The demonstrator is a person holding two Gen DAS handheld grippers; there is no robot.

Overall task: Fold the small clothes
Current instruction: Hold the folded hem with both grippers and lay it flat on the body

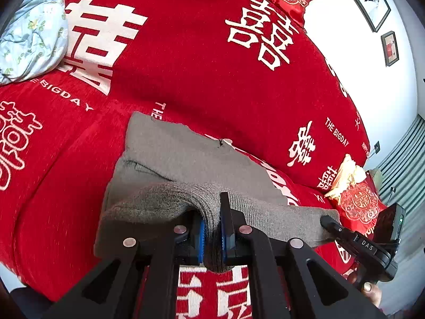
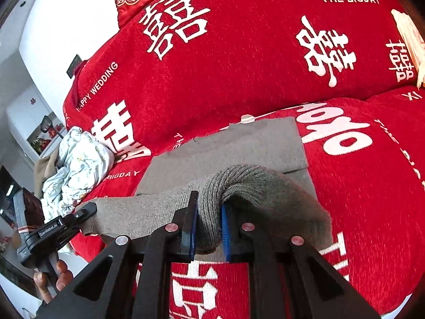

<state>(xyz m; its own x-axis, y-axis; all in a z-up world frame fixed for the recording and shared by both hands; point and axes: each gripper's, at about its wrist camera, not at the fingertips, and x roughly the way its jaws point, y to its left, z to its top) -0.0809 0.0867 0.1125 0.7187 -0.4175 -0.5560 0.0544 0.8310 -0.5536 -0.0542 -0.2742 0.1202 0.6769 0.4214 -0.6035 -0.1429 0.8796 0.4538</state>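
A grey knitted garment (image 1: 186,156) lies on a red bedspread (image 1: 186,61), its near ribbed hem lifted off the bed. My left gripper (image 1: 212,228) is shut on the left end of that hem, the knit bunched between its blue pads. My right gripper (image 2: 208,228) is shut on the hem's other end, the cloth (image 2: 239,143) bulging over its fingers. The hem stretches taut between the two grippers. Each wrist view shows the other gripper at the edge: the right gripper (image 1: 329,222), the left gripper (image 2: 89,210). The far part of the garment rests flat.
A crumpled pale floral cloth (image 1: 34,34) lies at the left of the bed, also visible as the floral cloth (image 2: 77,164). Red embroidered cushions (image 1: 358,202) and a cream cloth (image 1: 348,172) sit at the right. The bedspread (image 2: 239,53) spreads wide beyond the garment. Framed pictures (image 1: 374,2) hang on the wall.
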